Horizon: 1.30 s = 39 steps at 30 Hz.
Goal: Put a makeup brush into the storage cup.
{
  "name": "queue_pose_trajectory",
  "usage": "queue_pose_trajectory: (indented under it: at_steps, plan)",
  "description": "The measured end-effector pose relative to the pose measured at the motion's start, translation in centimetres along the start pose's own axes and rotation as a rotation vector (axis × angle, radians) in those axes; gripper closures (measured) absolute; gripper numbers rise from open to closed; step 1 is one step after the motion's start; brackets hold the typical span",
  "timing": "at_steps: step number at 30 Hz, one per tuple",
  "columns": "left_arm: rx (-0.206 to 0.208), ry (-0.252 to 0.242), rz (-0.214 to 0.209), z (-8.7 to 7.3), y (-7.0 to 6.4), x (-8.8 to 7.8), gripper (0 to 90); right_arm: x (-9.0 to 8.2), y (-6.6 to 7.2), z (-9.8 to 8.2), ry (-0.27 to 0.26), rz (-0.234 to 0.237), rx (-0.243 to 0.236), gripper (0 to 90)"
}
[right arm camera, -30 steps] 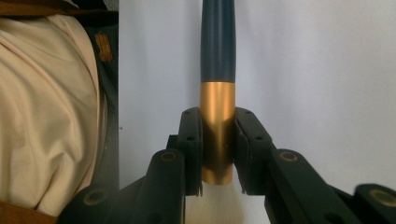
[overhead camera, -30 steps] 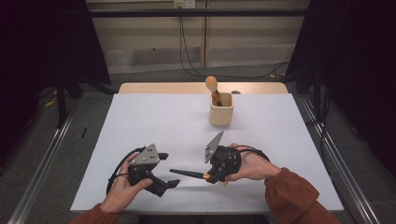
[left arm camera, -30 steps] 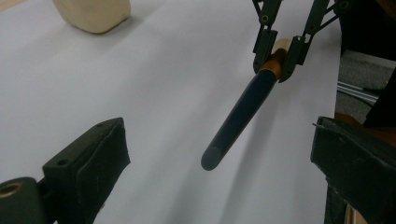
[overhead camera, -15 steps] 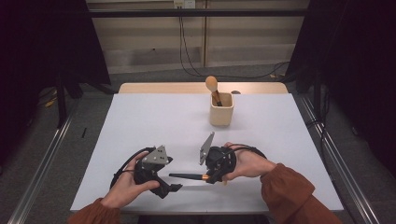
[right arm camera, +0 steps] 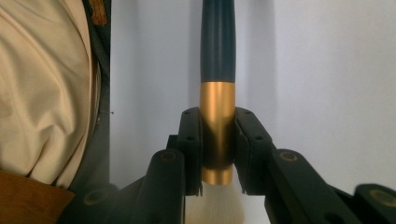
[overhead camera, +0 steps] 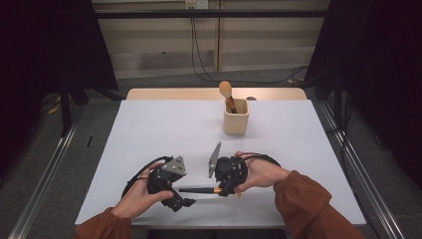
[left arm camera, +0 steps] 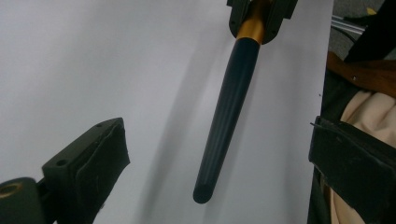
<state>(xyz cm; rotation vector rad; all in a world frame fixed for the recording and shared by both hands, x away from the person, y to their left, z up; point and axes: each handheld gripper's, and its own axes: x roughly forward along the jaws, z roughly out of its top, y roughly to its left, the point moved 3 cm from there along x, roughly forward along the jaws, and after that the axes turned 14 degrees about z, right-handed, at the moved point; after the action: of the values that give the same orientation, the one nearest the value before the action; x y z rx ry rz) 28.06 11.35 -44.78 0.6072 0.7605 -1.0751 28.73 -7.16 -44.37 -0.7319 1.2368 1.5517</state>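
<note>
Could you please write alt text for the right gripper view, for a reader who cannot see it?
The right gripper is shut on the gold ferrule of a makeup brush, whose dark handle points up and away over the white table. Pale bristles show below the jaws, and cream fabric lies at left.

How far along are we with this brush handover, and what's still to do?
Done: the right hand-held gripper is shut on the brush at its gold ferrule, holding it above the table. In hand: the handle points between the open jaws of the left hand-held gripper. Left: closing on it, then probably the cup.
</note>
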Motion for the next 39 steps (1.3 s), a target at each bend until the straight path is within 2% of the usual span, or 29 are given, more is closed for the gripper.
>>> queue_pose_trajectory:
  at_steps: [4,5,6,10,12,15,19,21,23,26,30,33,35,39]
  plan:
    - [0.019,0.038,-0.025,0.0,-0.2,0.6,5.3,0.1,0.0,0.2,0.013,0.003,-0.005,74.2]
    - [0.028,0.047,-0.018,0.0,-0.2,0.7,5.7,0.1,0.1,0.3,0.014,0.001,0.0,74.2]
    - [0.031,0.051,-0.034,0.0,-0.3,0.8,5.7,0.2,0.0,0.3,0.013,0.002,-0.001,74.2]
    - [0.033,0.072,-0.015,0.2,-0.4,1.3,5.7,0.2,-0.1,0.5,0.014,0.003,-0.014,74.2]
    - [0.039,0.077,-0.033,0.2,-0.5,1.4,6.9,0.2,-0.1,0.5,0.012,0.001,-0.011,74.2]
    - [0.057,0.076,-0.048,0.5,-0.7,1.5,12.1,0.2,-0.1,0.6,0.003,0.003,-0.013,74.2]
    - [0.044,0.06,-0.066,0.9,-0.6,1.7,20.9,0.3,-0.1,0.7,0.005,0.002,-0.014,74.2]
    - [0.048,0.056,-0.088,1.0,-0.6,1.8,25.7,0.2,0.0,0.7,0.003,0.002,-0.016,74.2]
    - [0.038,0.058,-0.103,1.1,-0.5,1.8,31.3,0.2,-0.1,0.8,0.0,0.001,-0.03,74.2]
    - [-0.003,0.02,-0.116,1.4,-0.5,1.9,37.7,0.2,-0.1,0.9,-0.008,0.004,-0.033,74.2]
    - [0.005,0.006,-0.123,1.9,-0.6,2.1,48.7,0.3,0.0,1.1,-0.019,0.004,-0.047,74.2]
    - [0.03,0.01,-0.127,2.1,-0.6,2.3,54.2,0.3,0.0,1.2,-0.026,0.0,-0.049,74.2]
    - [0.017,0.003,-0.128,2.1,-0.9,2.4,56.2,0.3,0.0,1.2,-0.026,0.0,-0.054,74.2]
    - [0.037,0.003,-0.123,2.1,-0.9,2.5,63.3,0.3,0.0,1.2,-0.038,-0.008,-0.072,74.2]
